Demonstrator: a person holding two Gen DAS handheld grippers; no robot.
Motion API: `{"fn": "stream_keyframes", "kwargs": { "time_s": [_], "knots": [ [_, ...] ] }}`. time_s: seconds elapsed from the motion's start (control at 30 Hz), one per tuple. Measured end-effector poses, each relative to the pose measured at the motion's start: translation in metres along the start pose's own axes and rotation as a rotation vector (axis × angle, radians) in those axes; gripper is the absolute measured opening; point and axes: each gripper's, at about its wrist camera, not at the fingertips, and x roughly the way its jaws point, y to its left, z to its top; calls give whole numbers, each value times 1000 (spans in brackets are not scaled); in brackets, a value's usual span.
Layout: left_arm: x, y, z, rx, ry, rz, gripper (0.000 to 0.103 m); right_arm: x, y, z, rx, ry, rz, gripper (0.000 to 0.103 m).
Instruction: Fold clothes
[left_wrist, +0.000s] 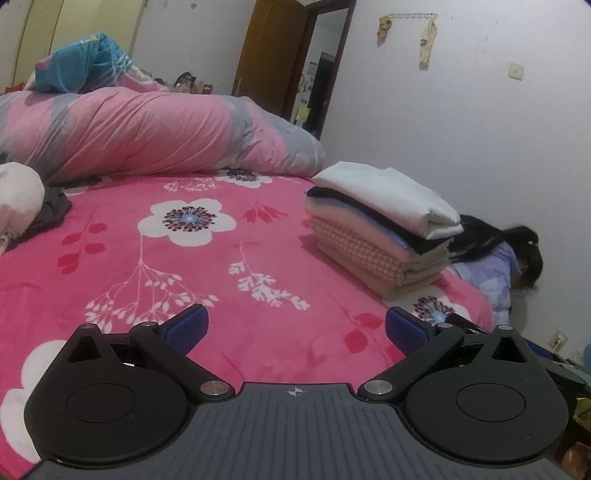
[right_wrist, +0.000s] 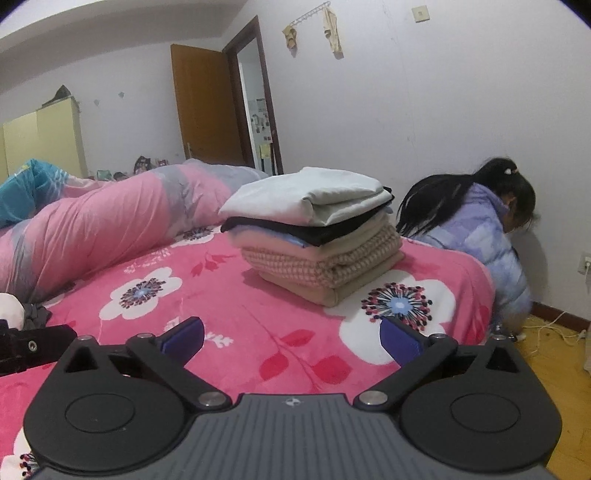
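Both grippers hover low over the bed (left_wrist: 229, 266), nothing held. Left gripper (left_wrist: 293, 330): fingers spread wide, blue pads empty. Right gripper (right_wrist: 291, 334): same, fingers wide apart, empty. Folded stack of clothes (left_wrist: 380, 225) sits on the pink floral blanket near the bed's right edge, ahead of both grippers; white piece on top, then black, blue, cream, checked at the bottom. Unfolded clothes pile (left_wrist: 26, 210), white over dark grey, at far left. Rolled pink-grey duvet (left_wrist: 147, 133) lies behind. Girl in lilac jacket (right_wrist: 491, 240) crouches beside the bed by the wall
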Motion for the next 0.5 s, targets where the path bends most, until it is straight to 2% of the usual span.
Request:
{"fn": "stream_keyframes", "kwargs": {
  "time_s": [0.4,0.5],
  "knots": [
    [3,2,-4,20,-13,122,103,1,7,2,-55,15,-71,103],
    [3,-2,-5,52,-19,125,103,0,8,0,-75,14,-85,103]
  ]
}}
